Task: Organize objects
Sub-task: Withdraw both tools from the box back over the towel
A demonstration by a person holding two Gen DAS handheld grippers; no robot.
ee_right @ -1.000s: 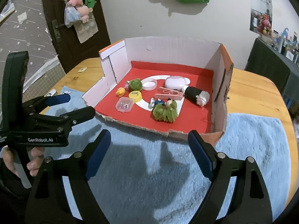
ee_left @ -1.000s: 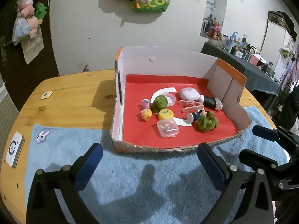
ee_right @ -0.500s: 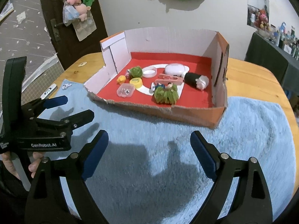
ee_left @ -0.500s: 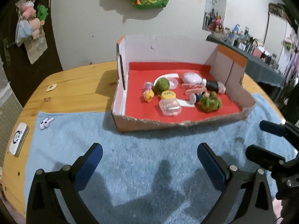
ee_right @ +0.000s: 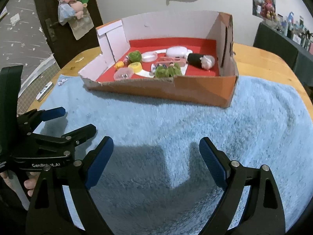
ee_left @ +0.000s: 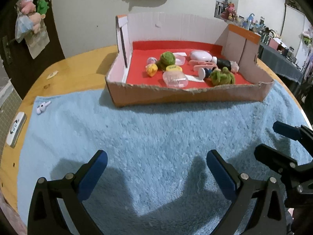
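Underneath both grippers spreads a fluffy light-blue towel [ee_left: 156, 137], its pile shaggy and matted, laid over a smooth wooden table [ee_left: 74, 68]. At the towel's far edge sits a shallow cardboard box [ee_left: 187, 96] with a torn, ragged front wall, white inner sides and a red paper floor. Inside it lie two fuzzy green yarn balls [ee_left: 167, 58], a small yellow duck [ee_left: 151, 70], a round yellow lid [ee_left: 174, 68], a clear plastic case [ee_left: 175, 79], a white oval case [ee_left: 201, 55], pink clips [ee_left: 203, 65] and a black roll with a white end [ee_right: 199, 60]. One white earbud [ee_left: 43, 106] rests alone on the towel's left corner. The left gripper [ee_left: 156, 168] and right gripper [ee_right: 156, 156] hover over the towel, each with blue-padded jaws spread wide, holding nothing.
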